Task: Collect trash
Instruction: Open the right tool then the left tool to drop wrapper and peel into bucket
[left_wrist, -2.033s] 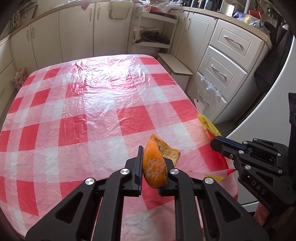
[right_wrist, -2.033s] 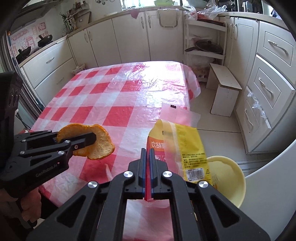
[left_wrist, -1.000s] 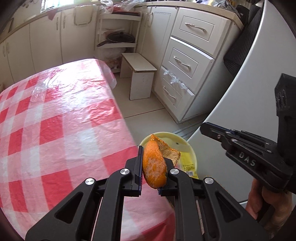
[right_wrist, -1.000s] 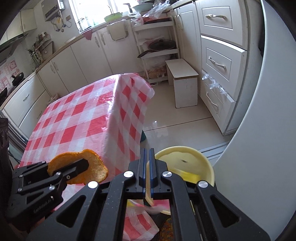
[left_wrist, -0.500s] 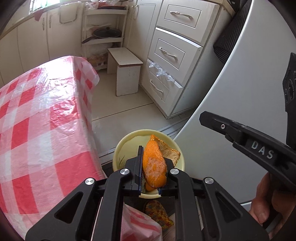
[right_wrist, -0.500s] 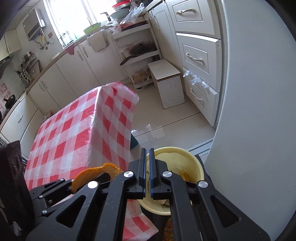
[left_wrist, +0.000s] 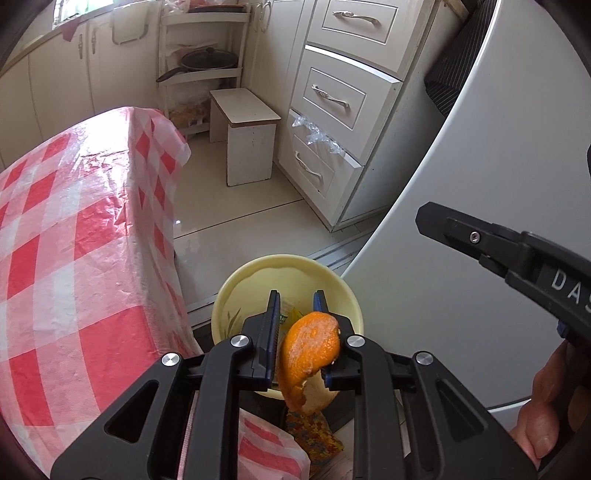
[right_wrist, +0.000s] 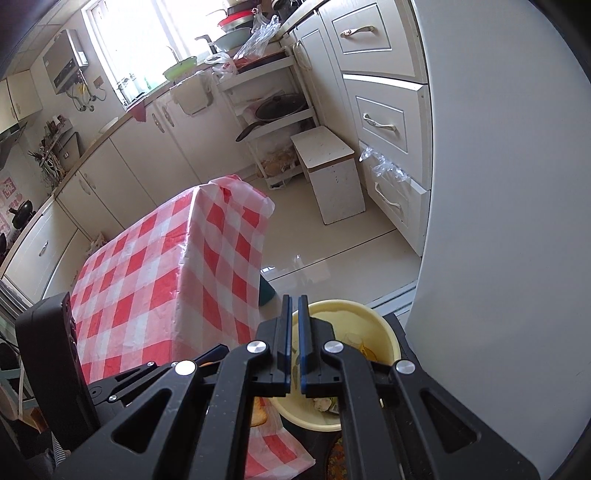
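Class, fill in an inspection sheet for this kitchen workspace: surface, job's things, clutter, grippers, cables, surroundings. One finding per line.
Surface: table under a red-checked cloth, nothing seen on the visible part.
Job's things: orange peel over the yellow bowl; yellow packet already inside.
Clutter: patterned scrap beside the bowl.
Grippers: left gripper jaws opening, peel between them; right gripper shut, holding nothing.
Cables: nothing seen.
Surroundings: white stool, drawers, pan on a shelf rack.

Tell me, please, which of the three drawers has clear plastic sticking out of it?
The bottom drawer, nearest the floor: it stands slightly open with crinkled plastic caught along its top edge, while the two drawers above it are shut and bare.
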